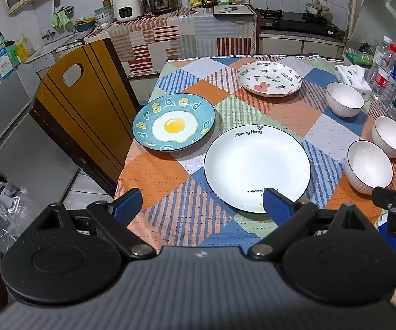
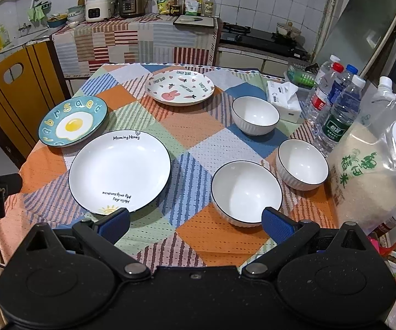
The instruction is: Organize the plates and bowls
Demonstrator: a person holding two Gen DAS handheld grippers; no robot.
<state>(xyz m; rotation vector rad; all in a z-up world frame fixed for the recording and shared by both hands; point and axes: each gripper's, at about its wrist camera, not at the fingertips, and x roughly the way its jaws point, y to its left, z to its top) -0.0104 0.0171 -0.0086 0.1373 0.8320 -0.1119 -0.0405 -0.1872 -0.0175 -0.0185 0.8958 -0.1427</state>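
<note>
Three round plates on the checked cloth table (image 2: pixel 198 236): a big white plate (image 2: pixel 119 172) near the front, a blue plate with a fried egg picture (image 2: pixel 72 121) touching its far left side, a bunny plate (image 2: pixel 180 87) at the back. Three white ribbed bowls (image 2: pixel 246 192) apart on the right, beside clear water bottles (image 2: pixel 338 110). Both wide open, holding nothing: left gripper (image 1: pixel 202 206), right gripper (image 2: pixel 196 222).

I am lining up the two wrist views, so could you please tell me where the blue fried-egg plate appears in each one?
Left wrist view: the blue fried-egg plate sits left of centre, at the table's left edge.
Right wrist view: the same plate lies far left, mid-height.
Shared landmark: the white "Morning Honey" plate lies just beside it, nearer the camera, in both views.
</note>
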